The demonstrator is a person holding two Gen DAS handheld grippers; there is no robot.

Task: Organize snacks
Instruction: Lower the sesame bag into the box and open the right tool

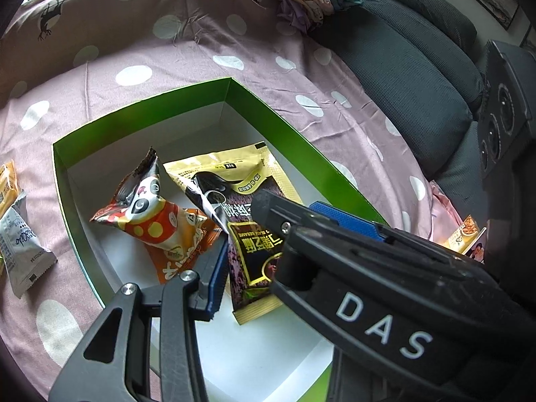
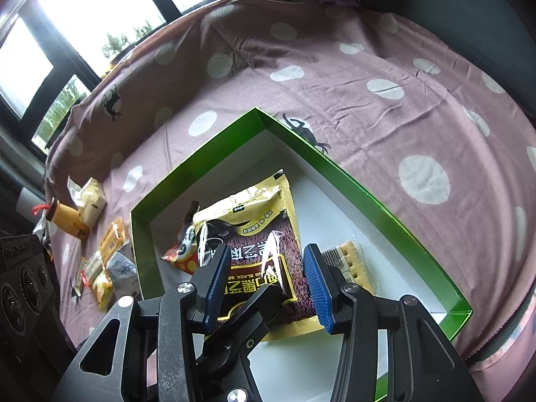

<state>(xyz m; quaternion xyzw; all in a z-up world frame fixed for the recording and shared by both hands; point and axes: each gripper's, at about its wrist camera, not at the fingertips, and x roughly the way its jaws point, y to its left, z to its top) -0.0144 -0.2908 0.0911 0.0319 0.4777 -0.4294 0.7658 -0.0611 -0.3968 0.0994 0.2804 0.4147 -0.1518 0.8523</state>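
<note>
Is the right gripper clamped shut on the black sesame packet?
No; the right gripper is open, its blue pads apart on either side of the black sesame packet, which lies flat in the green box.

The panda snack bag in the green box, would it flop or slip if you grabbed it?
Probably floppy: the panda snack bag looks puffed, with crinkled, twisted ends. Its shiny wrapper catches glare, so it might slide between smooth fingers. It seems light for its size, mostly air, and would likely crumple instead of rolling inside the green box.

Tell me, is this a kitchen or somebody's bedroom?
Probably a bedroom or living room, not a kitchen. A pink polka-dot sheet covers a soft surface like a bed or sofa, dark cushions sit beside it, and a window shows trees outside.
</note>
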